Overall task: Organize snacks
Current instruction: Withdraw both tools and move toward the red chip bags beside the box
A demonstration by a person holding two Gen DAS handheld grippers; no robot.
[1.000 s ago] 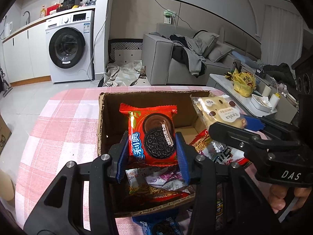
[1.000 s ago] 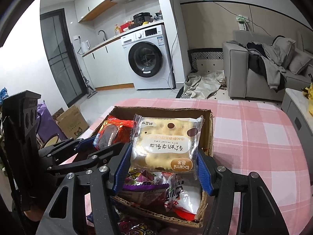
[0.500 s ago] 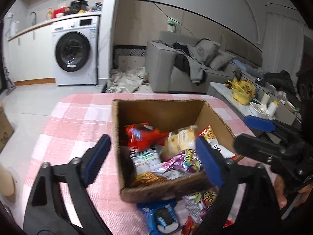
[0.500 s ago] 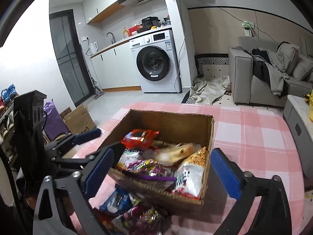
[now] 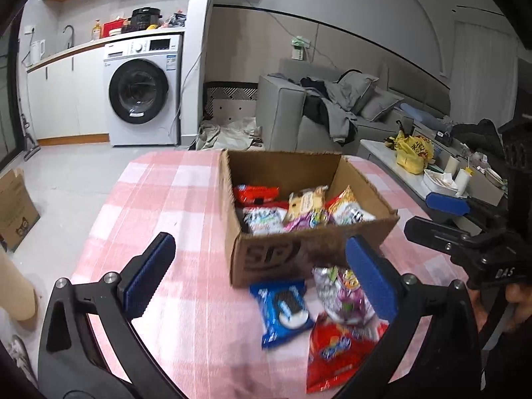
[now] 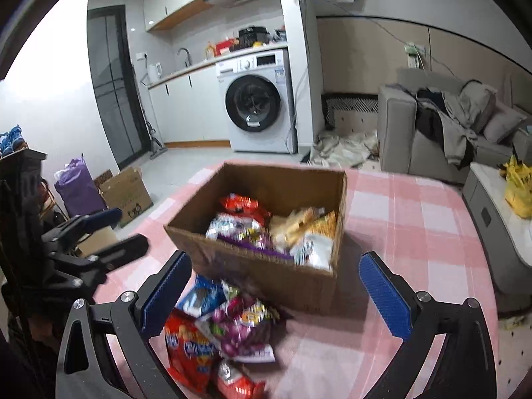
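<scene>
A brown cardboard box [image 5: 266,259] [image 6: 266,272] stands on the pink checked table [image 5: 159,199] and holds several snack packets, among them a red Oreo packet [image 5: 256,193] and a yellow biscuit packet [image 5: 307,199]. In front of the box lie a blue Oreo packet [image 5: 282,309], a purple packet [image 6: 242,329] and a red packet [image 5: 335,352]. My left gripper [image 5: 259,276] is open and empty, held back above the loose packets. My right gripper [image 6: 276,292] is open and empty, also in front of the box.
A washing machine [image 5: 143,89] and white cabinets stand behind the table on the left. A grey sofa [image 5: 332,116] with clothes is on the right, with a low side table [image 5: 432,173] holding a yellow bag. A cardboard box [image 6: 126,193] sits on the floor.
Both grippers opened and let go of the red Oreo packet and the yellow biscuit packet, which now lie in the box. Both grippers pulled back from the box.
</scene>
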